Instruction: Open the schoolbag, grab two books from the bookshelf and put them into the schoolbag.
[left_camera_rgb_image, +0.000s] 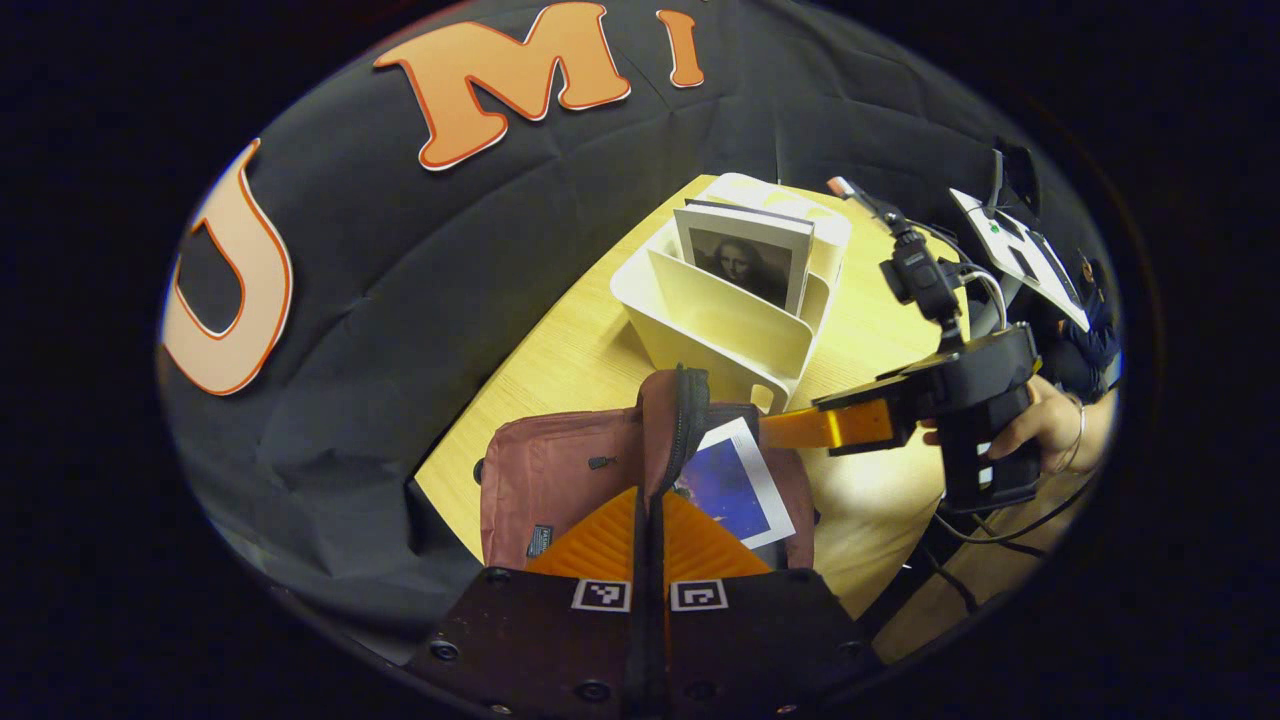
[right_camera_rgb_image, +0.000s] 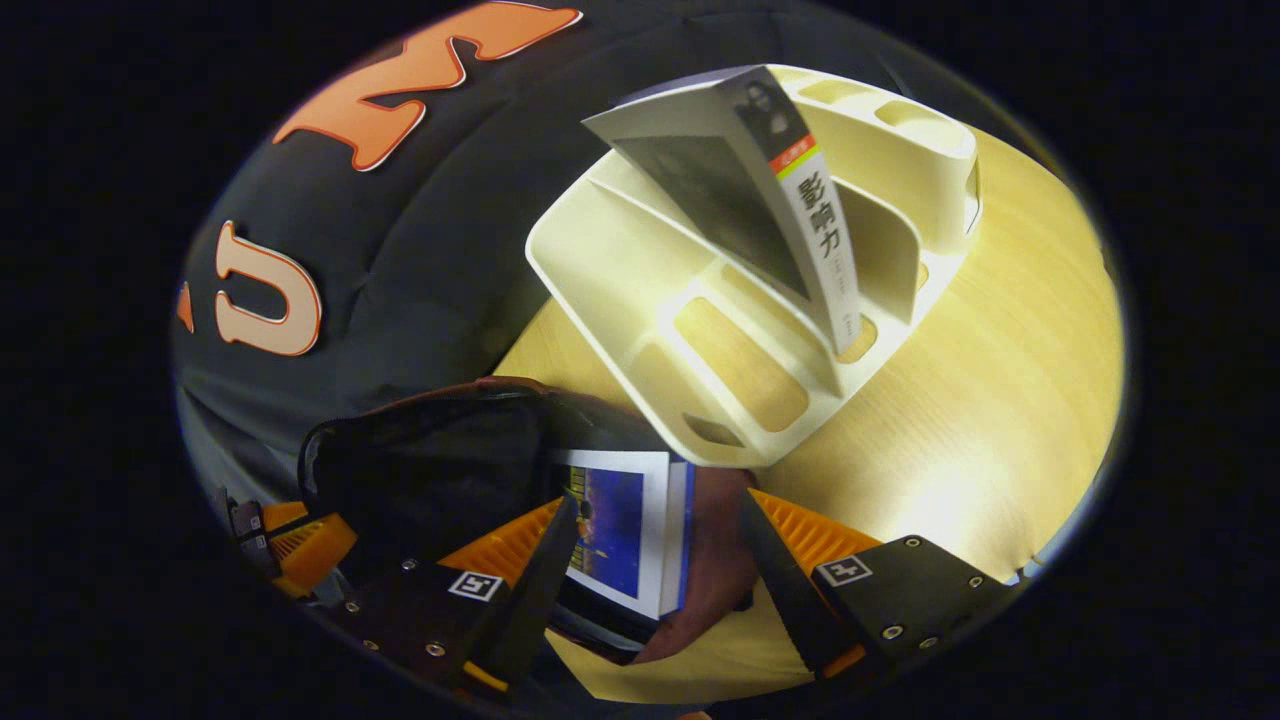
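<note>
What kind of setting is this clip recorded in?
Likely a staged recording booth, not a real home: a black cloth wall behind a small wooden table holding a cream bookshelf and a schoolbag.

Open tongs (right_camera_rgb_image: 655, 560) around book (right_camera_rgb_image: 625, 540)

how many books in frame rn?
2. One blue-cover book sits partway in the open schoolbag, between the open right claw's fingers. One grey-cover book stands in the bookshelf. The bag may hide more.
</note>
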